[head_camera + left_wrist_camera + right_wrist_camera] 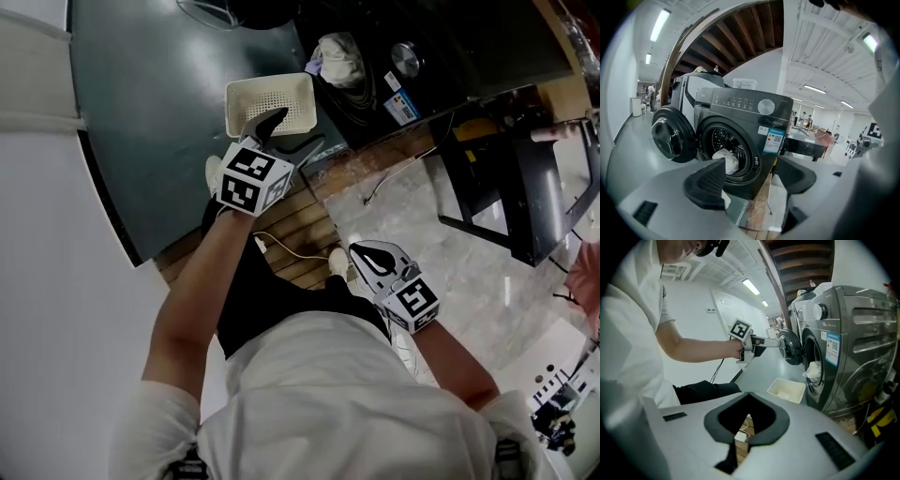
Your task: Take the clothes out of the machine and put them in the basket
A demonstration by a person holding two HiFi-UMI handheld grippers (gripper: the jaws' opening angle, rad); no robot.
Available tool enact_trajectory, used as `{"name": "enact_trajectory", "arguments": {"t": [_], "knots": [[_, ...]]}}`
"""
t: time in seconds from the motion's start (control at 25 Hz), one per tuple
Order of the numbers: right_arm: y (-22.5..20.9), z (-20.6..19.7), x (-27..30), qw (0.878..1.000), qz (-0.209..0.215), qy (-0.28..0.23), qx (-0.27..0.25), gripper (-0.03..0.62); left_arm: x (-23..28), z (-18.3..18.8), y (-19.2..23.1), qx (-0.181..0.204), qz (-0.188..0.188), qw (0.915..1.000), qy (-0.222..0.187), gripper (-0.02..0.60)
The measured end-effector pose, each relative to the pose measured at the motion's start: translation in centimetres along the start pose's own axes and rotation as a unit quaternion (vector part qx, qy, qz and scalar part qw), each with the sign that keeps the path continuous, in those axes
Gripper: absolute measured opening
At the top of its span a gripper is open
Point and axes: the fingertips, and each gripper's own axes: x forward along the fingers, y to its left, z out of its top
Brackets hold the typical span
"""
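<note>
The dark front-loading washing machine [740, 136] stands with its round door [670, 136] swung open to the left. White clothes [726, 161] lie in the drum mouth and hang over its lip; they also show as clothes [339, 58] and clothes [813, 371]. An empty white perforated basket [270, 101] sits on the floor before the machine, also seen as the basket [787, 390]. My left gripper [286, 133] hovers over the basket's near edge, pointing at the drum, jaws open and empty [752, 180]. My right gripper [361, 251] hangs back near my knees, shut on nothing [748, 398].
Wooden floor planks [291, 225] with a white cable and plug [281, 248] lie under my arms. A black metal table frame [511, 197] stands on the marble floor to the right. More machines and distant people show behind the washer.
</note>
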Motion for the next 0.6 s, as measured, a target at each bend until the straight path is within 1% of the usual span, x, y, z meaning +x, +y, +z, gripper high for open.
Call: {"name": "enact_trajectory", "arguments": {"t": [0.2, 0.4, 0.48, 0.6], "knots": [[-1.8, -0.9, 2.5, 1.0, -0.012, 0.009, 0.016, 0.003, 5.9, -0.2, 2.8, 0.011, -0.018, 0.9997, 0.012, 0.334], [-3.6, -1.6, 6.0, 1.0, -0.014, 0.015, 0.023, 0.003, 12.0, -1.4, 5.3, 0.02, -0.035, 0.9989, 0.025, 0.342], [-4.2, -2.1, 7.6, 0.999, -0.012, 0.026, 0.024, 0.003, 14.4, -2.1, 6.1, 0.026, -0.043, 0.9982, 0.033, 0.347], [-5.1, -3.1, 10.3, 0.998, -0.006, 0.058, 0.027, 0.003, 17.6, -3.2, 7.3, 0.039, -0.056, 0.9967, 0.045, 0.351]]}}
